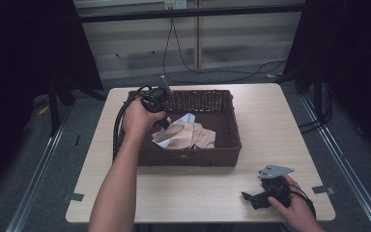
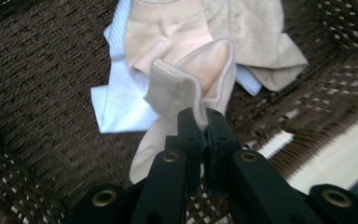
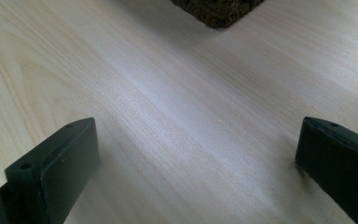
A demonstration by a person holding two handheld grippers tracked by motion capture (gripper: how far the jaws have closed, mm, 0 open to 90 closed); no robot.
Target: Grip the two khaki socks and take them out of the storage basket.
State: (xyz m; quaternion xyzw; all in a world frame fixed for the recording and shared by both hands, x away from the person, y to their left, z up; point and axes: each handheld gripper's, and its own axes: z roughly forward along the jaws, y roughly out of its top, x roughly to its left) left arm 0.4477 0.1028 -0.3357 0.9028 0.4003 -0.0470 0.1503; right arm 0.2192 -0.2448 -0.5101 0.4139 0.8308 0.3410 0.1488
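A beige sock (image 2: 193,74) lies in the brown basket (image 1: 224,145) over white cloth (image 2: 119,100), its ribbed cuff pinched between the left gripper's (image 2: 200,123) fingers. The right gripper (image 1: 263,195) rests on the surface (image 1: 198,188) near the basket, fingers spread and holding nothing.

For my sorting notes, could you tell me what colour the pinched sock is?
Beige sock, clearest in the left gripper view.

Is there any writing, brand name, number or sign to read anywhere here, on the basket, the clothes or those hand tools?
None can be read. The dark brown woven basket, the beige sock pinched in the left gripper, the white cloth, the right gripper and the pale wooden table show no lettering.
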